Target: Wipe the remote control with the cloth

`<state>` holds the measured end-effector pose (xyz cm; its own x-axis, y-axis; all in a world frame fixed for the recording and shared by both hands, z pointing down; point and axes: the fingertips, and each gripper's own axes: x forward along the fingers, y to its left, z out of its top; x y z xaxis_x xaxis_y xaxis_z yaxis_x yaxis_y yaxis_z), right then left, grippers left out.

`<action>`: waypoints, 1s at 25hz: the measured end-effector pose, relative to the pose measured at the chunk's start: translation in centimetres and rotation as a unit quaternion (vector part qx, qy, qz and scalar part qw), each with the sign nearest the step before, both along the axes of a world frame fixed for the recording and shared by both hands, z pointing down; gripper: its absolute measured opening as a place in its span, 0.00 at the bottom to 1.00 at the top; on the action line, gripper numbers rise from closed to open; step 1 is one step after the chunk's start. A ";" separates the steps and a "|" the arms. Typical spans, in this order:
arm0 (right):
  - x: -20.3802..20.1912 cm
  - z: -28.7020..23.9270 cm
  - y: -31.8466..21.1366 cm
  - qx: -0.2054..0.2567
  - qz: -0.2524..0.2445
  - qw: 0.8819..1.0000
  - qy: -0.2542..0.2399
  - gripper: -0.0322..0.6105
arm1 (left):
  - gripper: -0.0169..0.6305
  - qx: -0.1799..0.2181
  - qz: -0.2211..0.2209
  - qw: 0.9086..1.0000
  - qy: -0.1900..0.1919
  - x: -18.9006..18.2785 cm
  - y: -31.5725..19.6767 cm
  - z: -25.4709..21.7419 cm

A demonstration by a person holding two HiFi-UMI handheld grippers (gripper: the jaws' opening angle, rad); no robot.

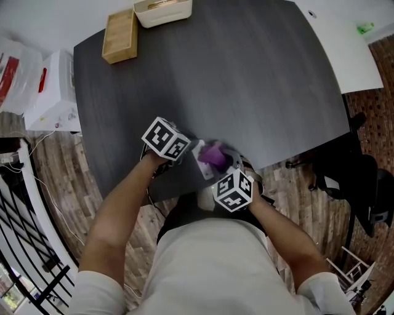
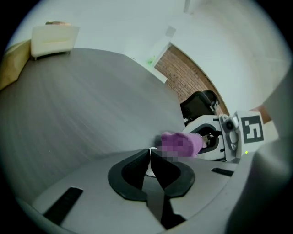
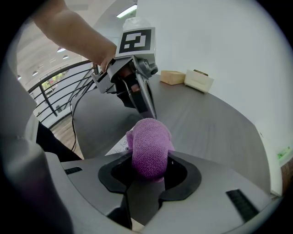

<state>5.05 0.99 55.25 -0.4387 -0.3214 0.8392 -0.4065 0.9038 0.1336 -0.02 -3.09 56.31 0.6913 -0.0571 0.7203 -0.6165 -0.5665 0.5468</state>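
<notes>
Two claws meet at the near edge of the dark grey wood-grain surface [image 1: 246, 80]. The right claw [image 3: 149, 165] is clamped on a bunched purple terry cloth [image 3: 149, 141], which bulges up out of its jaws. In the right gripper view a flat white remote control [image 3: 116, 146] pokes out just left of and beneath the cloth. Only a corner shows, so its long axis is a judgement: it seems to run away from the person, between the two claws. The left claw [image 2: 150, 161] is closed to a slit with a white sliver at its tips, apparently the remote's far edge, so it looks to be steadying the remote for the wipe. With the cloth touching or just over the remote, the coming stroke should run along that axis toward the left claw. Far across the surface stand a light wooden box [image 1: 120, 35] and a cream plastic tray [image 1: 163, 12]. The tray holds something tan that I cannot identify, and the box's contents do not show.
</notes>
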 end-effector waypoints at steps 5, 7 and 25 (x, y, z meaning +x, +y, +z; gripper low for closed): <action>0.2 -1.2 -0.9 -0.001 0.049 0.998 -0.029 0.27 | 0.05 0.076 -0.060 0.995 -0.031 -2.2 -0.8 -1.8; 0.7 -1.9 -1.9 -0.006 0.086 0.995 -0.046 0.27 | 0.05 0.110 -0.127 0.985 -0.039 -3.4 0.0 -2.8; -4.0 -1.0 -2.5 -0.061 -0.017 0.997 -0.031 0.27 | 0.33 0.009 -0.305 0.951 -0.041 1.7 5.2 0.8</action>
